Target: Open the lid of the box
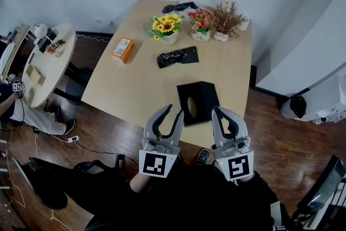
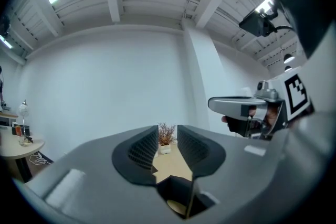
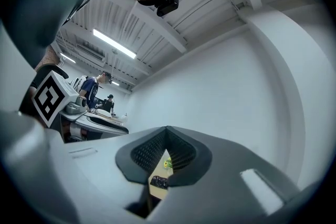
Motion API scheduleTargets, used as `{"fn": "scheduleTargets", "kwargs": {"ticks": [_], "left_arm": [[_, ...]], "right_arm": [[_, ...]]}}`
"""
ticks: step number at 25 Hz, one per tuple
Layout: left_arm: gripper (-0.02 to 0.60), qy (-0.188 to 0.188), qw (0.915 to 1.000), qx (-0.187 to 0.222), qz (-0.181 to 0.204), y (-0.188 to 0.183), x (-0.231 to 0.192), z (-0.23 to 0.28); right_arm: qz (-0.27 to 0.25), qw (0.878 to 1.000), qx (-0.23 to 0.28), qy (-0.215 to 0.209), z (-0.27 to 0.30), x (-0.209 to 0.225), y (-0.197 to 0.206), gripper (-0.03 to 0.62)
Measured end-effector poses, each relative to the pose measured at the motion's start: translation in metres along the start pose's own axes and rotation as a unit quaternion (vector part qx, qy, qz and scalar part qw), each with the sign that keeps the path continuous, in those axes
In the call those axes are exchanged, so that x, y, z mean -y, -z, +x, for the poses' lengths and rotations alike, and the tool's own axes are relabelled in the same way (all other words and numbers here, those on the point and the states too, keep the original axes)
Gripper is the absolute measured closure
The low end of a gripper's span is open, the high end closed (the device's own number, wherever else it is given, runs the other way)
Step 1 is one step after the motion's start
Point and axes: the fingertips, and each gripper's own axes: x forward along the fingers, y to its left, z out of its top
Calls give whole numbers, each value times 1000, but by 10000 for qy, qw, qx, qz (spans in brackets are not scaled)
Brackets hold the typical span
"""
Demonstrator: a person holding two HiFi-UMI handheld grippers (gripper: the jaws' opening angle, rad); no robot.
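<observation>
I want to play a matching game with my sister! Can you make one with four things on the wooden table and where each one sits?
Things:
1. black square box with an oval hole
2. orange rectangular carton
3. yellow sunflowers in a white pot
4. crumpled black plastic bag

Places:
A. middle of the light wooden table
B. by the table's left edge
C. at the table's near edge
D. far side, beside the pink flowers

Pairs: 1-C, 2-B, 3-D, 4-A
</observation>
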Motion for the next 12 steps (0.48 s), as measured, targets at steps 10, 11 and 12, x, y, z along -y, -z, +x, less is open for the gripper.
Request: {"fn": "scheduleTargets", "kwargs": {"ticks": [10,11,12], "left_arm": [[488,18,10000,-13,8,0,5,-2],[488,20,10000,-10,1,0,5,-3],[488,25,10000,-3,5,0,5,-3]], "right_arm": [[-1,10000,-5,-60,-2,-4,2,594],[-9,10000,-9,-61,-2,-5,1,594],[-14,10000,-11,-61,-2,-5,1,594]]}}
